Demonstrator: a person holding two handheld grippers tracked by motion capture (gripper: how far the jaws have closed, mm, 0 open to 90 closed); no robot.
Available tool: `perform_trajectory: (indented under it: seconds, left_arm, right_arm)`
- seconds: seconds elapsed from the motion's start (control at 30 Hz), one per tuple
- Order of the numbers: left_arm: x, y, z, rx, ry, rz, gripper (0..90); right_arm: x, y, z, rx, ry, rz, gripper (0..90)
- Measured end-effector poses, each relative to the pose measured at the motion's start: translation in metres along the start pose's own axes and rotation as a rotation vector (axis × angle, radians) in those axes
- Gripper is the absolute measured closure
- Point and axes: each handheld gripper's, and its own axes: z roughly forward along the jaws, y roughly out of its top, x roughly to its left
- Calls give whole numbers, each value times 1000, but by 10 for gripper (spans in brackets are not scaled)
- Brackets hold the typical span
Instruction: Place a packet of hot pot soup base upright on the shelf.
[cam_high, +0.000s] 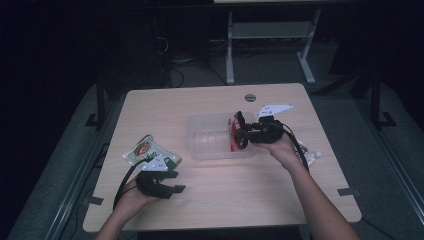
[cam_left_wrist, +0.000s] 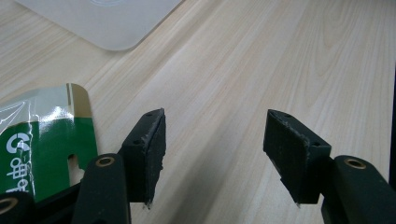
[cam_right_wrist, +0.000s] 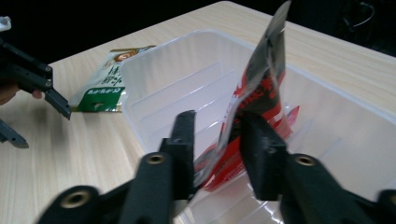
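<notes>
Right gripper (cam_right_wrist: 212, 140): jaws parted, red packet (cam_right_wrist: 254, 100) standing loose between them on end inside clear tub (cam_right_wrist: 154, 74) | left gripper (cam_left_wrist: 215, 144): spread, holding nothing, over bare table (cam_left_wrist: 243, 60) | green packet (cam_high: 150, 151): flat just beyond left gripper, nearer that hand, well left of tub | nothing between.

The tub (cam_high: 212, 136) sits on the table (cam_high: 225, 200), near its middle. A packet (cam_high: 233, 135) stands up inside the tub, at the tub's right end. The right gripper (cam_high: 240, 131) is at that same end, with the packet between its jaws. Another packet (cam_high: 150, 152) lies flat on the table, left of the tub and a little nearer the person. The left gripper (cam_high: 175, 181) is just in front of that flat packet, well apart from the tub.
</notes>
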Motion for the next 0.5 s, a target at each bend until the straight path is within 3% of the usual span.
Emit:
perform_trajectory:
  seconds: [0.03,0.1,0.2,0.5]
  left_arm:
    - [0,0,0,-2,-1,-5,388]
    - [-1,0,-1,-2,-3,-1,388]
    - [-1,-1,-1,-2,-5,-3,388]
    - [-2,-1,-2,4,-9,11,388]
  right_arm:
    - [0,0,0,0,0,0,601]
    - [1,0,-2,-8,-11,11,492]
    - [0,0,-4,-12,-12,25,432]
    - [5,4,-23,-55,10,46,351]
